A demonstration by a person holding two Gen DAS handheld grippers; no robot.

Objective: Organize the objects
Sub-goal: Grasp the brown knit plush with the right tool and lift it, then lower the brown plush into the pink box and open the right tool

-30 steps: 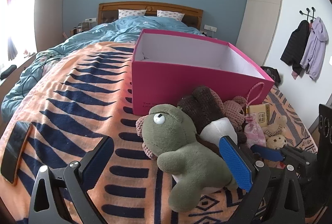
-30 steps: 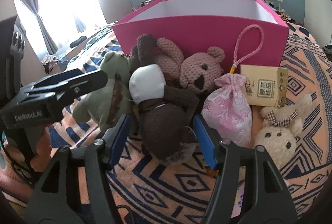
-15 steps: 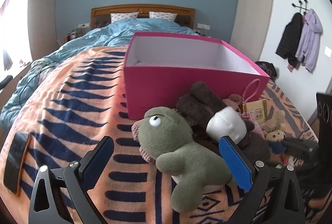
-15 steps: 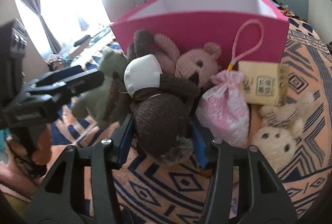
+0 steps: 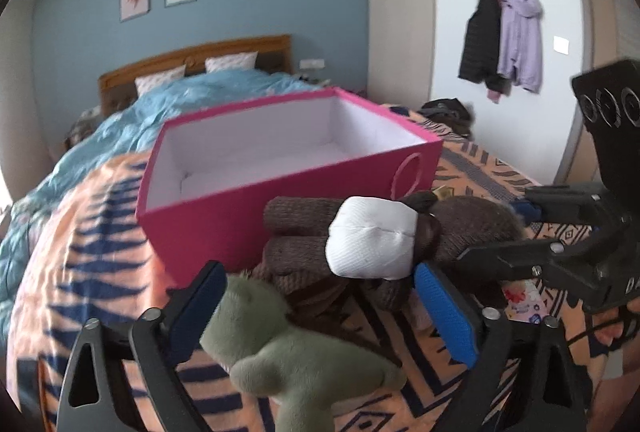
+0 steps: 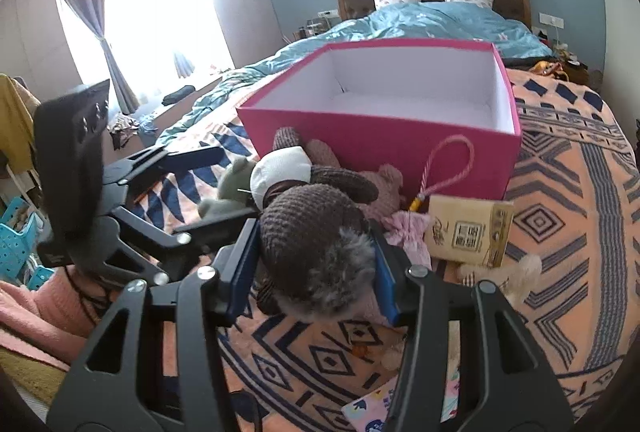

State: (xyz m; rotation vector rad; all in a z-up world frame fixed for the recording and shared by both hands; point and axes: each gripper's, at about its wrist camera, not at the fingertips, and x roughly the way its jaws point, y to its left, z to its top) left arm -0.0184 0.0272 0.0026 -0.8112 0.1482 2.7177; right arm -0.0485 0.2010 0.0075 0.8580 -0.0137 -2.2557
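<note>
An empty pink box [image 5: 280,188] [image 6: 384,136] stands on the patterned blanket. My right gripper [image 6: 316,256] is shut on a brown knitted plush with a white face [image 6: 316,232] and holds it lifted in front of the box; it also shows in the left wrist view [image 5: 372,236]. My left gripper [image 5: 320,308] is open, its fingers either side of a green plush [image 5: 288,348] lying on the blanket. A pink bear [image 6: 384,188], a pink pouch with a cord loop [image 6: 404,228], a tan carton [image 6: 468,232] and a cream bear [image 6: 512,272] lie by the box.
The orange and navy blanket [image 6: 568,224] covers the bed foot, a blue duvet [image 5: 168,112] beyond. Coats [image 5: 500,40] hang on the right wall. A patterned flat item [image 6: 380,404] lies under my right gripper. A window with curtains [image 6: 132,24] is at left.
My right gripper closed on the brown plush and lifted it off the pile toward the box. My left gripper moved forward over the green plush, still open.
</note>
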